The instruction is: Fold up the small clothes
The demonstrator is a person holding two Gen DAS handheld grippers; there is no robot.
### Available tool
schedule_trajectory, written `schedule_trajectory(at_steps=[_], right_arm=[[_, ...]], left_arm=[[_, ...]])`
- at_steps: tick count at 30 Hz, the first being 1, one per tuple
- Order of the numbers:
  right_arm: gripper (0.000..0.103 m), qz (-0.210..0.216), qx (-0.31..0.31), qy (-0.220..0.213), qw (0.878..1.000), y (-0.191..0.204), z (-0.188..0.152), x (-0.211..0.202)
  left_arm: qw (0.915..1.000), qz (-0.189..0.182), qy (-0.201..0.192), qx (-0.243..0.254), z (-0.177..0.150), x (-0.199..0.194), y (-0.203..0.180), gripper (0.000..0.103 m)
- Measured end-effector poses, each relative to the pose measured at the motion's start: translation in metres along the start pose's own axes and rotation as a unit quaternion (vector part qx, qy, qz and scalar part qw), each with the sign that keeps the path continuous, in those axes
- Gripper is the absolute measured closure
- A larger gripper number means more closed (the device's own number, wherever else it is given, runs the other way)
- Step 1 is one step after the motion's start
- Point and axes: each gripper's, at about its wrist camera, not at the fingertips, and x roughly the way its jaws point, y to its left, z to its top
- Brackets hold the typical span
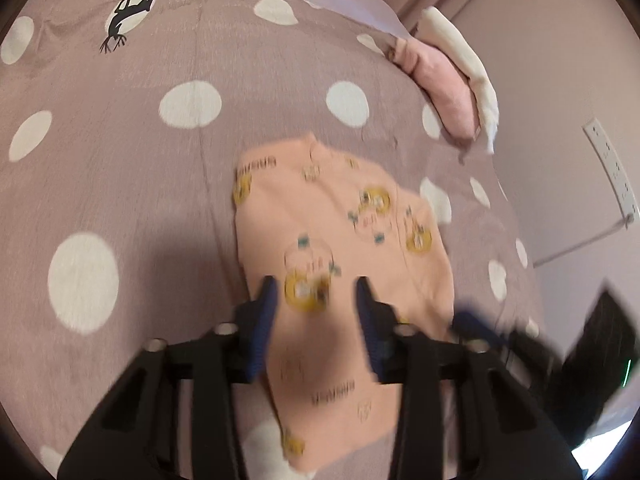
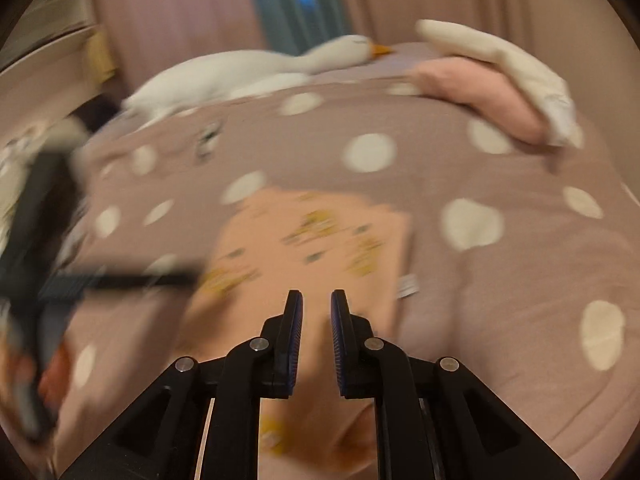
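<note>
A small peach garment [image 1: 332, 240] with yellow ring prints lies partly folded on the mauve polka-dot bedspread [image 1: 140, 160]. My left gripper [image 1: 316, 284] is open and hovers just above its near part, fingers apart with nothing between them. In the right wrist view the same garment [image 2: 316, 236] lies ahead, blurred. My right gripper [image 2: 316, 298] is open with a narrow gap and holds nothing, above the garment's near edge. The left gripper shows as a dark blur at the left of the right wrist view [image 2: 36, 264].
A folded pink cloth [image 1: 444, 88] under a white one [image 1: 468, 68] sits at the bed's far right edge. A white plush goose [image 2: 248, 72] lies at the far side. A wall and socket strip [image 1: 612, 168] are to the right.
</note>
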Motion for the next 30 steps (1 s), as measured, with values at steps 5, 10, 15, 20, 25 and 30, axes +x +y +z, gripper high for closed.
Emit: schedule_trajectory(at_steps=[5,10,15,20,25,30], right_arm=[[0.091,0.015,-0.023,0.041,0.999,0.019,-0.031,0.014],[0.092,0.015,-0.021,0.068,0.997,0.008,-0.056,0.021],[0.095,0.036,-0.003,0.081,0.996,0.000,-0.061,0.012],[0.095,0.044,-0.006,0.046,0.998,-0.004,-0.037,-0.006],[0.095,0.033,0.044,0.009,0.998,-0.031,0.000,0.007],[0.095,0.009,0.056,0.003,0.998,-0.039,0.033,0.035]], left_arm=[[0.9995,0.026,0.014,-0.010,0.022,0.034,0.004,0.082],[0.9976,0.052,0.030,-0.035,0.034,0.066,0.019,0.083],[0.9965,0.066,0.026,-0.045,0.048,0.068,0.023,0.081],[0.9965,0.083,0.014,0.006,0.028,0.049,0.006,0.084],[0.9918,0.086,0.004,0.095,-0.018,0.020,-0.029,0.084],[0.9891,0.083,0.014,0.121,-0.057,0.008,-0.038,0.084]])
